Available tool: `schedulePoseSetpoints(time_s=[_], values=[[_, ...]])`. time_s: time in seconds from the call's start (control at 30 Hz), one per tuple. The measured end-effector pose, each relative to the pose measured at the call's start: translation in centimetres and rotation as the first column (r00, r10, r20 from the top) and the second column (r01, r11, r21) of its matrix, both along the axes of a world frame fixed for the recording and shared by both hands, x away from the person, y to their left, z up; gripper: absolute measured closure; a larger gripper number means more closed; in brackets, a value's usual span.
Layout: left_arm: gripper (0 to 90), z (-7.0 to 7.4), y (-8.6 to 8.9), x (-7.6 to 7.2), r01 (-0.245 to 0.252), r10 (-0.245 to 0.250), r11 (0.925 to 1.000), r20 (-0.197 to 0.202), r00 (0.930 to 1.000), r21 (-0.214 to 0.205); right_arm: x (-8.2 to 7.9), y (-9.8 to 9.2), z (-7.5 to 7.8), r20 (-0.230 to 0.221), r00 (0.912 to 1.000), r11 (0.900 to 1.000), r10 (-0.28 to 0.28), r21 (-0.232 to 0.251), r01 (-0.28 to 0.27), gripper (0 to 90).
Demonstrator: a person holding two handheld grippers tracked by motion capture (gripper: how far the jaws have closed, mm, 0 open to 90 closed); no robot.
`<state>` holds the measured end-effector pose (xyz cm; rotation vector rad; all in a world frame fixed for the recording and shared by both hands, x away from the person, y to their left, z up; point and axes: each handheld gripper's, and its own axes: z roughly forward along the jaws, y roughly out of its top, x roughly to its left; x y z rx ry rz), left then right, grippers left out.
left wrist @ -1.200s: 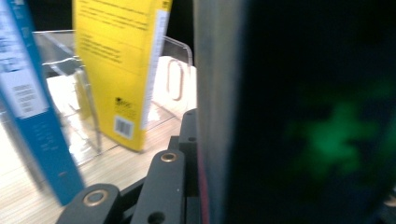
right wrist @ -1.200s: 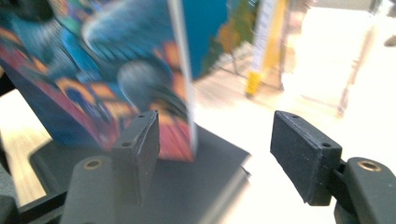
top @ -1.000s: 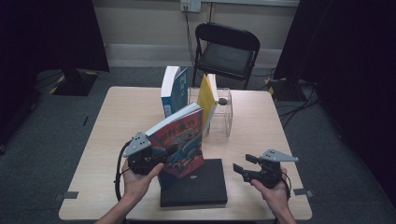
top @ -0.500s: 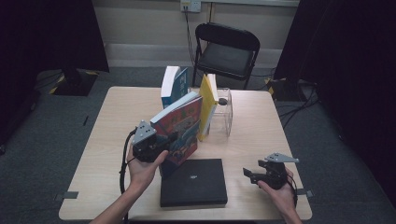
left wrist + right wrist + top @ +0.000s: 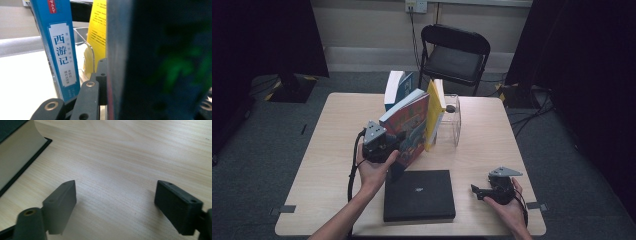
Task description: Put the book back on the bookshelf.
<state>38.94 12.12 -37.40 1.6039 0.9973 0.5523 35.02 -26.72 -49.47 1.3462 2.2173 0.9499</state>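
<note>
My left gripper point(image 5: 398, 141) is shut on the lower edge of a colourful red-and-blue book point(image 5: 412, 125), which it holds upright above the table, close to a yellow book point(image 5: 434, 112). The yellow book leans in a clear stand point(image 5: 454, 120), and a blue book point(image 5: 395, 89) stands behind. In the left gripper view the held book point(image 5: 160, 60) looms at right, beside the blue book point(image 5: 60, 50) and the yellow book point(image 5: 98, 32). A black book point(image 5: 419, 195) lies flat at the front. My right gripper point(image 5: 479, 190) sits low, right of it; its jaws have just been opening, with bare table between them point(image 5: 115, 192).
The wooden table point(image 5: 337, 150) has free surface on its left side and far right. A black folding chair point(image 5: 454, 55) stands behind the table. The black book's page edge point(image 5: 15, 157) lies left of my right gripper.
My left gripper has carried the colourful book back and to the right, nearer the yellow book. My right hand has sunk toward the table and its jaws stand wider.
</note>
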Motion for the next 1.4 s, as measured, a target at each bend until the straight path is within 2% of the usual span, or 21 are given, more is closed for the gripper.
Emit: schedulePoseSetpoints(time_s=[0.1, 0.2, 0.3, 0.4, 0.53, 0.67, 0.8, 0.9, 1.0, 1.17, 1.23, 1.4], values=[[74.7, 0.2, -0.3, 0.4, -0.021, 0.021, 0.9998, 0.010, 0.9997, 0.000, -0.2, 0.3, -0.2, 0.024, 0.9997, 0.9997, 0.005, -0.025, -0.005, 15.0], [74.7, 0.3, -0.7, 0.9, -0.039, 0.039, 0.9992, 0.016, 0.9991, 0.007, -0.3, 0.2, -0.5, 0.043, 0.9991, 0.9999, 0.003, -0.013, -0.002, 14.3], [74.7, 0.5, -1.1, 1.4, -0.050, 0.050, 0.9986, 0.017, 0.9986, 0.019, -0.4, 0.2, -0.5, 0.043, 0.9991, 0.9999, -0.002, -0.015, 0.003, 14.3], [74.7, 0.4, -1.7, 1.9, -0.068, 0.068, 0.9976, 0.021, 0.9974, 0.004, -0.4, 0.2, -0.5, 0.042, 0.9991, 0.9999, -0.003, -0.014, 0.003, 14.3], [74.7, 0.3, -2.6, 2.5, -0.085, 0.084, 0.9958, 0.031, 0.9960, 0.034, -0.4, 0.2, -0.5, 0.043, 0.9991, 0.9999, -0.002, -0.015, 0.003, 14.3], [74.7, 0.0, -3.4, 3.2, -0.119, 0.117, 0.9918, 0.042, 0.9922, 0.047, -0.4, 0.2, -0.5, 0.042, 0.9991, 0.9999, -0.003, -0.014, 0.003, 14.3], [74.7, -0.3, -3.7, 4.0, -0.141, 0.140, 0.9896, 0.025, 0.9898, 0.027, -0.4, 0.2, -0.5, 0.042, 0.9991, 0.9999, -0.003, -0.014, 0.003, 14.3], [74.7, -0.2, -4.0, 4.3, -0.150, 0.149, 0.9882, 0.030, 0.9884, 0.032, -0.4, 0.2, -0.5, 0.043, 0.9991, 0.9999, -0.002, -0.014, 0.002, 14.3], [74.7, -0.2, -4.7, 4.9, -0.166, 0.164, 0.9855, 0.052, 0.9851, 0.036, -0.4, 0.3, -0.5, 0.042, 0.9991, 0.9999, -0.002, -0.014, 0.003, 14.3], [74.7, -0.9, -5.6, 5.6, -0.173, 0.169, 0.9833, 0.077, 0.9827, 0.056, -0.3, 0.4, -0.5, 0.043, 0.9990, 0.9999, -0.006, -0.014, 0.007, 14.3], [74.6, -1.3, -5.7, 5.7, -0.181, 0.177, 0.9824, 0.083, 0.9807, 0.045, -0.3, 0.4, -0.5, 0.042, 0.9991, 0.9999, -0.006, -0.013, 0.006, 14.4], [74.6, -2.2, -6.0, 5.9, -0.185, 0.180, 0.9815, 0.087, 0.9798, 0.050, -0.3, 0.4, -0.5, 0.043, 0.9991, 0.9999, -0.005, -0.013, 0.005, 14.4]])
